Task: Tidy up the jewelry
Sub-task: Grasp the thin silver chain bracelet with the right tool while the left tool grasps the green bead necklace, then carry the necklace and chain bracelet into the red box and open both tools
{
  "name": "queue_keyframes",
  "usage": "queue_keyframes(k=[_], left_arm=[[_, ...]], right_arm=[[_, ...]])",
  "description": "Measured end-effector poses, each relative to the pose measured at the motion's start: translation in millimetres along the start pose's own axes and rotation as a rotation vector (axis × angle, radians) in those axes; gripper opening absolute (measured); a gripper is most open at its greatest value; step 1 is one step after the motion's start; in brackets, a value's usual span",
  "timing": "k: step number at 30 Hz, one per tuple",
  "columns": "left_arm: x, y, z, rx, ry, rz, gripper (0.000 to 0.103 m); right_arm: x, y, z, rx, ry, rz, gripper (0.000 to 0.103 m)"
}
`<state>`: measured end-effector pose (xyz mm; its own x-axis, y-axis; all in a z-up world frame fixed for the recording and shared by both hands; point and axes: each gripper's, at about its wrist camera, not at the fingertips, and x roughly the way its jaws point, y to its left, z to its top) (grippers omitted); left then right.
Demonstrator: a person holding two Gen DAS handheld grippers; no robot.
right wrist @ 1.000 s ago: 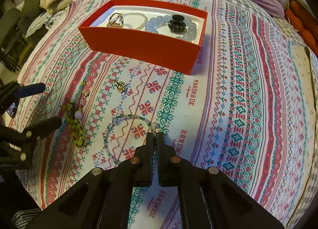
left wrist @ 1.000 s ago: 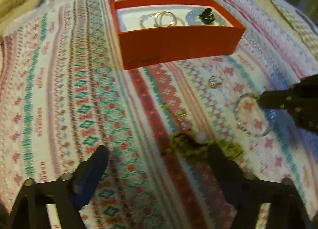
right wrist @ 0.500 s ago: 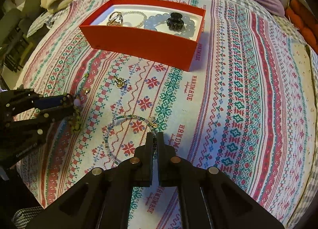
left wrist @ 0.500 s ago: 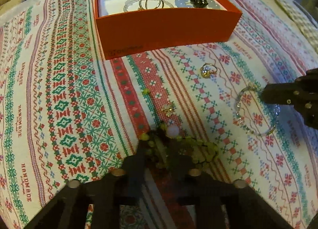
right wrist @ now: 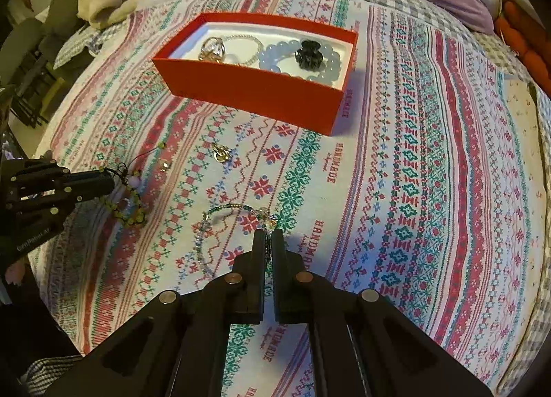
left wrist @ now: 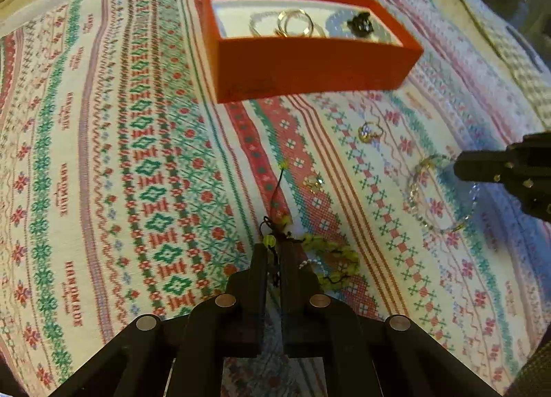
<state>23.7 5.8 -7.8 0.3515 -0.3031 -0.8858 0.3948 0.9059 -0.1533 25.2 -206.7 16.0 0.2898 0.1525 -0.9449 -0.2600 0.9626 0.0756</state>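
- Pickup step, both sides at once: I have each gripper pinched onto a piece lying on the bed's patterned blanket (right wrist: 430, 190), with the red box (right wrist: 261, 94) waiting farther up.
- My left gripper (left wrist: 273, 256) has its jaws nearly together, clamped on the dark cord of the green bead bracelet (left wrist: 330, 262); most of the beads lie bunched on the blanket just right of the fingertips, and one cord end trails up toward the box.
- From the right wrist view I see the same thing side-on: the cord sits at the left gripper's tip with a pale pink bead (right wrist: 134, 183) beside it.
- My right gripper (right wrist: 268, 238) is closed on the near edge of the clear bead bracelet (right wrist: 213, 225), by its gold clasp; the loop lies flat, spreading out to the left of the fingers.
- Loose between us and the box: a gold ring (right wrist: 220, 152) and a small gold stud (right wrist: 165, 165), both untouched.
- Inside the box I make out gold rings (right wrist: 211, 49), a pale bead bracelet (right wrist: 275, 56) and a black hair clip (right wrist: 308, 54).
- Next, as I judge it: lift both bracelets clear without snagging the weave, carry them over the near wall, and open above a bare patch of the white floor.
- Thin cord in the left grip looks slippery; I'd raise slowly.
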Motion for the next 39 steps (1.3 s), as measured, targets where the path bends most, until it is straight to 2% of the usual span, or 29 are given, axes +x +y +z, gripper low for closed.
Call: queue_keyframes(k=[3, 8, 25, 39], left_arm=[[-8.5, 2.1, 2.0, -0.014, -0.016, -0.024, 0.002], [-28.0, 7.3, 8.4, -0.043, -0.060, -0.120, 0.002], [-52.8, 4.7, 28.7, -0.046, -0.146, -0.098, 0.002], [-58.9, -2.0, 68.4, -0.057, -0.211, -0.081, 0.002]], right_arm=[[-4.7, 1.7, 1.0, -0.003, -0.011, 0.007, 0.003], [-13.4, 3.4, 3.3, -0.005, -0.032, 0.017, 0.002], [-51.3, 5.3, 17.8, -0.016, -0.133, 0.037, 0.002], [-73.4, -8.1, 51.8, 0.055, -0.225, 0.045, 0.002]])
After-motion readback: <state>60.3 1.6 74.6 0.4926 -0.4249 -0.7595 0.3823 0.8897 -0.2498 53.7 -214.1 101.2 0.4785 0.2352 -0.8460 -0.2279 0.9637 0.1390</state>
